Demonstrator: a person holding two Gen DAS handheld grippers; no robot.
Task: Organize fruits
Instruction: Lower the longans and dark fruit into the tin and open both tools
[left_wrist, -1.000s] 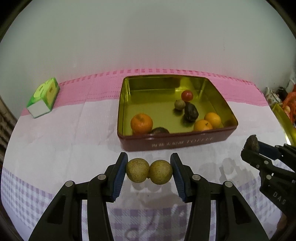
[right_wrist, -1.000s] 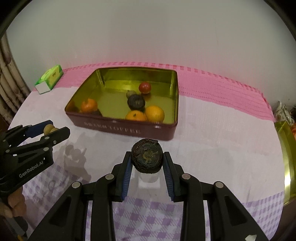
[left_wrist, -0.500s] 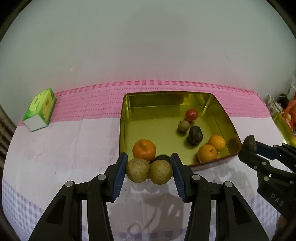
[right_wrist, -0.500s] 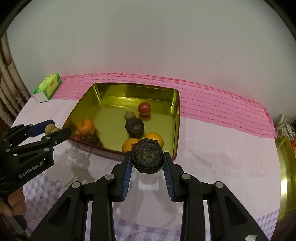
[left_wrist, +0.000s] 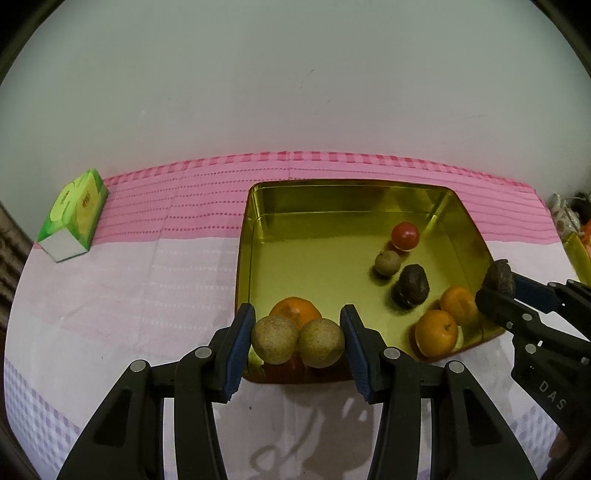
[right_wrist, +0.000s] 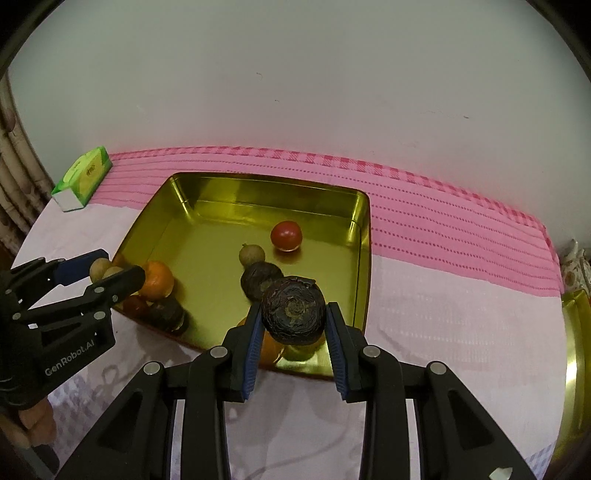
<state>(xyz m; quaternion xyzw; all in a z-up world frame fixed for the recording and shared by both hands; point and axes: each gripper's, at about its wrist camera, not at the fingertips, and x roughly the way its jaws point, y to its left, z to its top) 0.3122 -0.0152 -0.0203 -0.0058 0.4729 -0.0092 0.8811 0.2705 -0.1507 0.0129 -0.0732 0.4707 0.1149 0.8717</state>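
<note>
Two round tan-brown fruits (left_wrist: 297, 342), pressed side by side, were clamped between the blue-padded fingers of the left gripper (left_wrist: 297, 343), held over the near edge of the gold-lined rectangular metal tin (left_wrist: 332, 197). One dark, wrinkled round fruit (right_wrist: 293, 311) was gripped in the right gripper (right_wrist: 293, 325), above the tin's near right corner. Inside the tin lay a red tomato-like fruit (left_wrist: 405, 236) toward the far right, a small greenish-brown fruit (left_wrist: 387, 263) just beside it, and a dark shrivelled fruit (left_wrist: 410, 286) nearer still. Two oranges (left_wrist: 447, 321) sat touching in the near right corner, and a third orange (left_wrist: 295, 312) rested by the near wall, behind the held pair. The tin stood on a pink and white checked tablecloth (left_wrist: 147, 280), with a green tissue box (left_wrist: 74, 216) well apart at the far left, by the wall.
</note>
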